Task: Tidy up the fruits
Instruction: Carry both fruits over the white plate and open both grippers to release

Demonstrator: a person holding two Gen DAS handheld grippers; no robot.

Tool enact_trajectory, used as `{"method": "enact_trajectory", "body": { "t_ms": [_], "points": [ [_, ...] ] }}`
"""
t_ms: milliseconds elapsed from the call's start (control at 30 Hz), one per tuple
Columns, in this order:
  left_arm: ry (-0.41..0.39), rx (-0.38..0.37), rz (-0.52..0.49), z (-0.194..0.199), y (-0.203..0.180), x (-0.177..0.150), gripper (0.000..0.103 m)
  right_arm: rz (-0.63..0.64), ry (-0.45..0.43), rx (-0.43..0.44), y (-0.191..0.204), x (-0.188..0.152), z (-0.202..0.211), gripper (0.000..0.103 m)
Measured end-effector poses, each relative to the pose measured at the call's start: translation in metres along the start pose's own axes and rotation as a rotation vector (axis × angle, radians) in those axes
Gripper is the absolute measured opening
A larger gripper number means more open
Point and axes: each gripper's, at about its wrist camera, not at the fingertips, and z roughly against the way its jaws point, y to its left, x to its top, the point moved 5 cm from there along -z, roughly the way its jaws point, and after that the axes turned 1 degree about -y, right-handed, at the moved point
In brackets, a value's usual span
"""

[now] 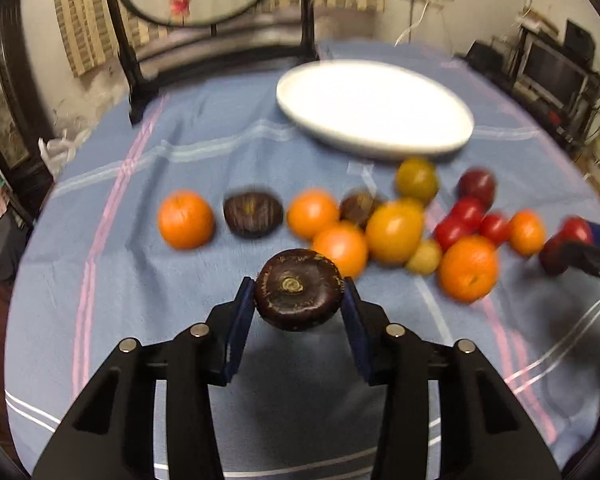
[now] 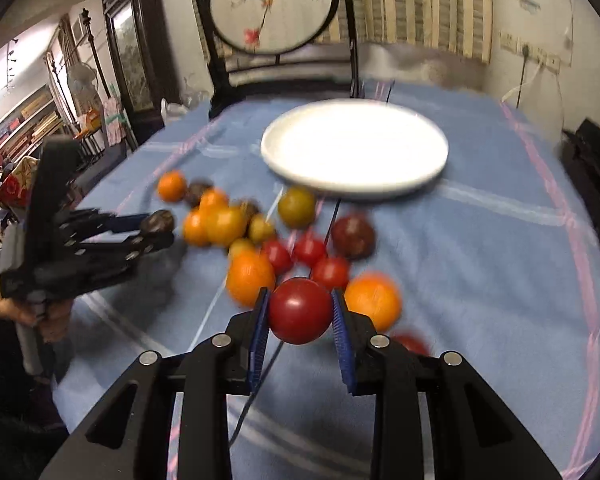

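1. The left claw [image 1: 299, 292] pinches a dark, flattened, brown-purple fruit [image 1: 299, 289] between its blue pads, clear of the cloth; the right claw [image 2: 300, 312] pinches a round red fruit [image 2: 300, 310] the same way.
2. The step in hand looks like carrying both fruits to the white plate [image 1: 374, 110], which sits bare beyond the pile. Keep each pinch steady, since both fruits are round and smooth-skinned and could roll out of the pads.
3. Lift each fruit well above the loose pile [image 1: 396, 228] of orange, yellow-green, red and dark fruits before crossing it; a low pass could knock the others rolling.
4. Bring the two claws to different parts of the plate so they do not meet, and set each fruit down inside the rim before letting go.
5. Keeping like colours together on the plate would suit the task, I judge.
6. The worktop [image 1: 120, 280] is covered by a soft blue cloth with pink and white stripes, slightly wrinkled.
7. Behind stands a round painted screen in a dark frame [image 2: 272, 4], striped curtains, cluttered shelves to one side, and dark electronics to the other.
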Motion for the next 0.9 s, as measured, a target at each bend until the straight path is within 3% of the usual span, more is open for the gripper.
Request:
{"method": "enact_trajectory", "body": {
  "t_ms": [167,367,667,733,800,900],
  "points": [
    [-0.093,-0.012,0.015,0.001,-0.008,0.065,0.042,0.051,-0.026,-0.064,-0.010,0.052,-0.027,0.030],
    [-0.035,0.014,0.031,-0.064,-0.032,0.132,0.042,0.028,0.086,-0.138,-0.033,0.082,-0.090,0.031],
    [0.083,0.001,0.058,-0.124,-0.046,0.140,0.043,0.030,0.158,-0.161,-0.051,0.093,-0.134,0.032],
    [0.098,-0.008,0.080,-0.128,-0.047,0.139,0.054,0.024,0.164,-0.142,-0.050,0.093,-0.138,0.052],
    [0.071,-0.011,0.097,-0.122,-0.045,0.138,0.067,0.035,0.149,-0.164,-0.050,0.093,-0.135,0.053],
    [0.039,-0.019,0.087,-0.104,-0.044,0.135,0.070,0.017,0.132,-0.148,-0.050,0.086,-0.119,0.053]
  ]
}}
